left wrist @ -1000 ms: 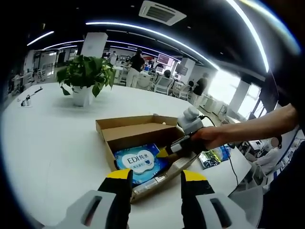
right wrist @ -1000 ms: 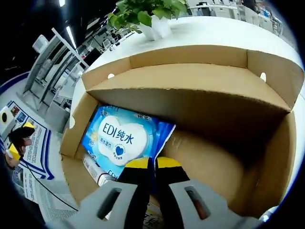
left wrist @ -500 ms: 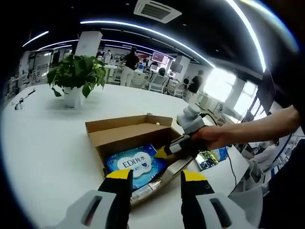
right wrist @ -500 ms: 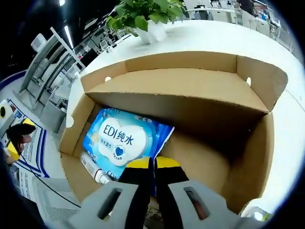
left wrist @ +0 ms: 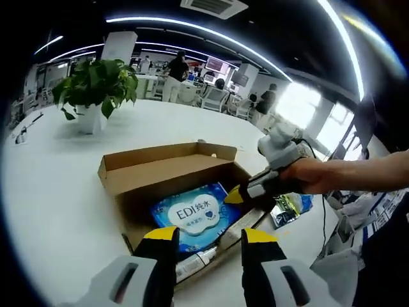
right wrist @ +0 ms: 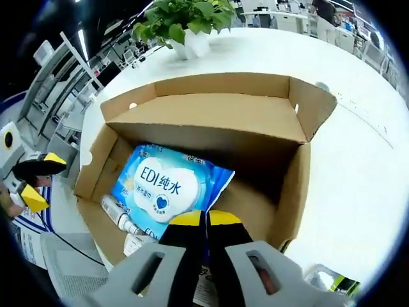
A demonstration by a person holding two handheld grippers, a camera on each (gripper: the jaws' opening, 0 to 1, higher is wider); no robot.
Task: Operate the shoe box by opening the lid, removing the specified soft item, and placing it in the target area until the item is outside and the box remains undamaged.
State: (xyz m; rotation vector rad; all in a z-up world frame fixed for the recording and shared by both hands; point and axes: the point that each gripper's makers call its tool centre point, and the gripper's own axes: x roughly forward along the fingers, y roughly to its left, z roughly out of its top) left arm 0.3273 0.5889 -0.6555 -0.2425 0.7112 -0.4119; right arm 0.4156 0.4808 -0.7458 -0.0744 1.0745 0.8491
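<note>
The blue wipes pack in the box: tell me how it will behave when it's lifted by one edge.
The blue wipes pack looks like a soft film pouch, so it will probably sag and bend. Its glossy wrapper may slip in the shut right claw pinching its edge. Lying flat in the cardboard box, it seems unlikely to roll.

Potted plant point(left wrist: 94, 89) on white table point(left wrist: 57, 179) (far side).

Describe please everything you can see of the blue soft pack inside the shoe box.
The blue soft pack is a glossy plastic packet with a white cloud-shaped label reading "EDI" and a small blue heart. It lies flat on the floor of the open cardboard shoe box, beside a small white tube. The right claw, jaws closed, pinches its near edge. In the left gripper view the pack lies beyond the open left claw.
</note>
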